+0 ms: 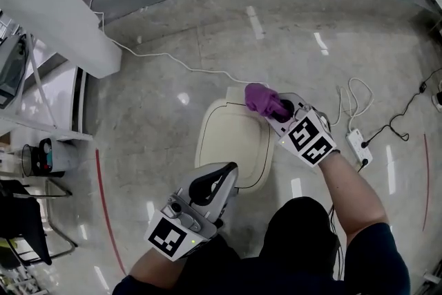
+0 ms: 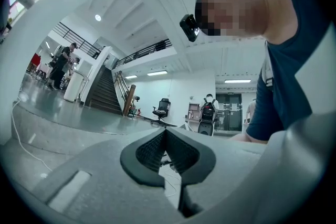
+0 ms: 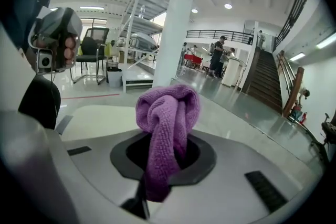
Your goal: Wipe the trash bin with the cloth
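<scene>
The trash bin (image 1: 231, 145) is a cream bin with a flat lid, seen from above on the floor in front of me. My right gripper (image 1: 280, 107) is at the bin's far right corner, shut on a bunched purple cloth (image 1: 262, 99) that sits over the lid's edge. In the right gripper view the cloth (image 3: 167, 118) bulges out of the jaws, with the bin lid (image 3: 100, 120) just behind it. My left gripper (image 1: 222, 175) hovers at the bin's near edge. Its jaws meet at the tips (image 2: 166, 131) with nothing held.
A white power strip (image 1: 360, 146) and looped cables lie on the floor right of the bin. A white cable (image 1: 173, 60) runs from a white pillar (image 1: 55, 10) toward the bin. Shelving and a black chair (image 1: 21, 224) stand at the left. A red floor line (image 1: 103, 204) curves nearby.
</scene>
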Motion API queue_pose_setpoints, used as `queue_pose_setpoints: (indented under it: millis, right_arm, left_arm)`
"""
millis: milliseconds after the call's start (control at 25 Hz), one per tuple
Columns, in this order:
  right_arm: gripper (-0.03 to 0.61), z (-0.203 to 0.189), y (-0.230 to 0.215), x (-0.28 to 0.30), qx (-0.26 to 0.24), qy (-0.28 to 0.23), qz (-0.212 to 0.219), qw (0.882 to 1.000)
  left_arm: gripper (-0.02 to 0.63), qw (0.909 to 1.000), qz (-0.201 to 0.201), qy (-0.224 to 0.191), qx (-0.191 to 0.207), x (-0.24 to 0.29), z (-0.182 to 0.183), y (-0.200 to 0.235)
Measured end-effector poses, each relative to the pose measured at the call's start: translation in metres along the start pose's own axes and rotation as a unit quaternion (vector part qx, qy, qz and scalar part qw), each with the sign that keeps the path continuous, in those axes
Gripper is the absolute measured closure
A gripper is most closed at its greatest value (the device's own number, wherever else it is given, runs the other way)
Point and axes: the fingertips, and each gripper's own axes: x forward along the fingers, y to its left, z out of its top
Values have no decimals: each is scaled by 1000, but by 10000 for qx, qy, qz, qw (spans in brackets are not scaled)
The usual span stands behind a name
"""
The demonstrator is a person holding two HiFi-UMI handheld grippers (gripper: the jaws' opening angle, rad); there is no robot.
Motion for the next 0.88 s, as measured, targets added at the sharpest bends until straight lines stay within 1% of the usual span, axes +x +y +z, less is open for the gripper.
queue_pose_setpoints:
  millis: [120, 240, 320, 440, 680, 880]
  right_arm:
    - [511, 19, 16, -20, 11, -53, 79, 10000]
    - [511, 38, 30, -41, 320, -96, 193, 9993]
    - [511, 55, 37, -58, 486, -124, 288, 9983]
    - [511, 90, 47, -89, 594, -184, 408, 9972]
    - [511, 175, 51, -171, 679, -367, 504, 9957]
    - [511, 248, 54, -233, 698, -460, 539, 9950]
  left_arm:
    - [615, 9999, 50, 110, -85, -1, 11, 0]
    - [615, 9996, 128, 231, -101, 3, 35, 2]
    - [615, 9996, 175, 192, -129, 5, 62, 1]
    - [615, 9996, 213, 167, -110, 7, 106, -8]
    - [615, 9996, 216, 115, -112, 8, 202, -48]
    - [615, 9996, 215, 150, -92, 0, 285, -81]
